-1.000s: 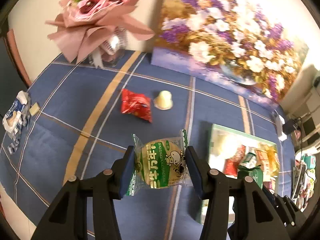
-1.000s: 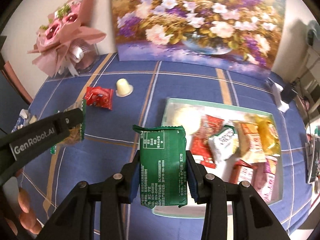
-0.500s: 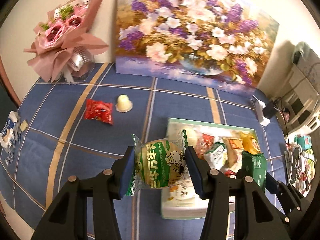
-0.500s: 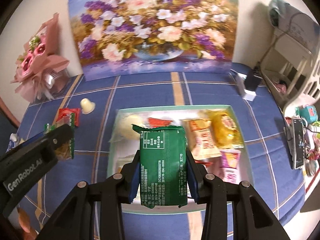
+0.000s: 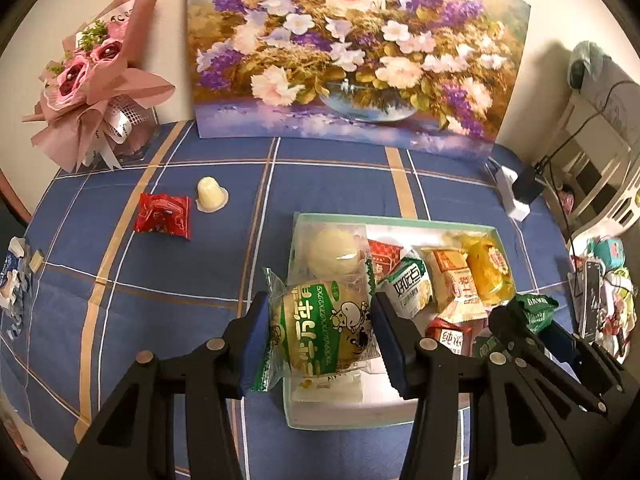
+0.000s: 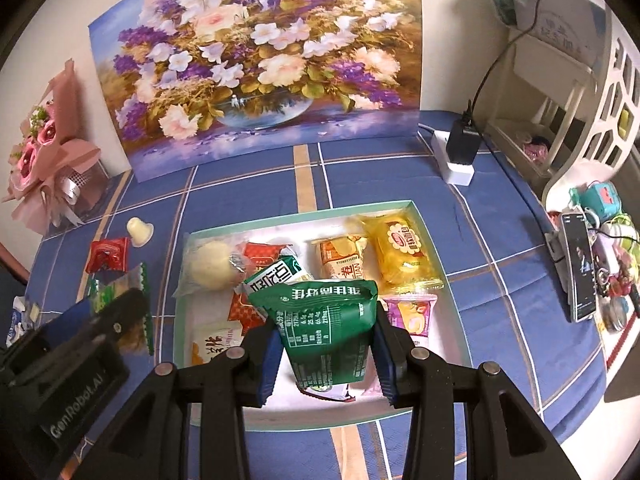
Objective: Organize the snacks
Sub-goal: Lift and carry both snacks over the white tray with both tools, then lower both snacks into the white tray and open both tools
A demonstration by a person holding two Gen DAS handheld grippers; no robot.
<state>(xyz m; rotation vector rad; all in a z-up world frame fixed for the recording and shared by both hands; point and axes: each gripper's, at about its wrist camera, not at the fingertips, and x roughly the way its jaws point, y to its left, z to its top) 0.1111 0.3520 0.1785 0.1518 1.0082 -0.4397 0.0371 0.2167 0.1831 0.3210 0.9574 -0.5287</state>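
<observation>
Here, both grippers clamping snacks, seemingly above tray

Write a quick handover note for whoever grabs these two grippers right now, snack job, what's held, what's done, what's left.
Left gripper: shut on the round bun in a green-and-white wrapper, above the tray's near left part.
Right gripper: shut on the dark green packet, above the middle of the tray.
Done: several snacks already lie in the tray, among them a yellow packet and a pale round bun.
Left: set both held snacks down in the tray, then fetch the red packet and the small jelly cup, both lying on the blue cloth to the tray's left.
</observation>
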